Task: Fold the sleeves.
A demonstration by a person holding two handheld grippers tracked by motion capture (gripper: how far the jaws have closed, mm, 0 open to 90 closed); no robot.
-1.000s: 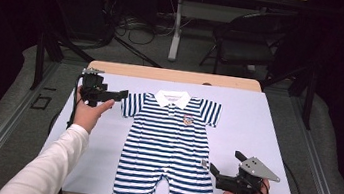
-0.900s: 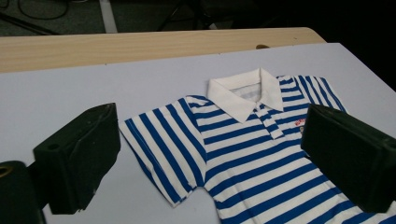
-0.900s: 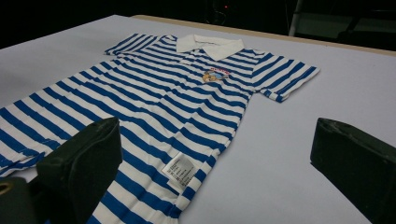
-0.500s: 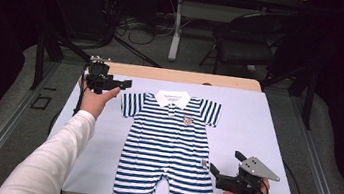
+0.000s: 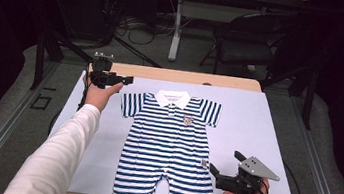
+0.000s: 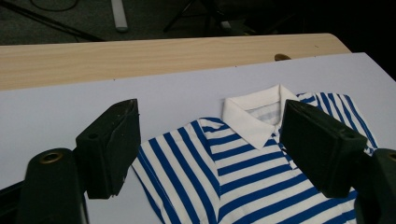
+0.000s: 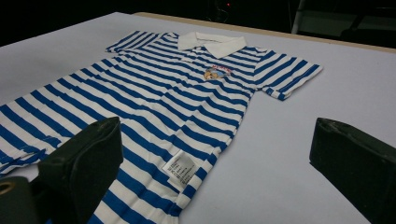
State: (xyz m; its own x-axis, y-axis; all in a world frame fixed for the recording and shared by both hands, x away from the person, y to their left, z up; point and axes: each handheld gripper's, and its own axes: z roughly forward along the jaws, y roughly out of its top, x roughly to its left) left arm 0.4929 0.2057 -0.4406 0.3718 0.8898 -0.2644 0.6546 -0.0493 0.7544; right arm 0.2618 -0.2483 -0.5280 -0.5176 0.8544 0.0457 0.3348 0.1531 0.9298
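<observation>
A blue-and-white striped baby romper (image 5: 171, 147) with a white collar (image 5: 173, 98) lies flat, collar toward the far edge. My left gripper (image 5: 124, 79) hovers open just left of the romper's left sleeve (image 5: 131, 104). In the left gripper view its jaws (image 6: 210, 126) frame that sleeve (image 6: 177, 163) and the collar (image 6: 254, 116), holding nothing. My right gripper (image 5: 224, 162) rests open by the romper's lower right hem. In the right gripper view its jaws (image 7: 215, 140) stand wide around the hem's edge, with its white care label (image 7: 180, 169) between them.
A pale lilac sheet (image 5: 261, 134) covers the wooden table (image 5: 178, 75), whose bare wood shows along the far edge. A chair (image 5: 248, 41) and cables stand on the floor beyond. Metal rails (image 5: 320, 162) run along both sides of the table.
My left gripper has moved away from me toward the far edge and slightly right, now level with the sleeve's top. The right gripper and the romper have stayed put.
</observation>
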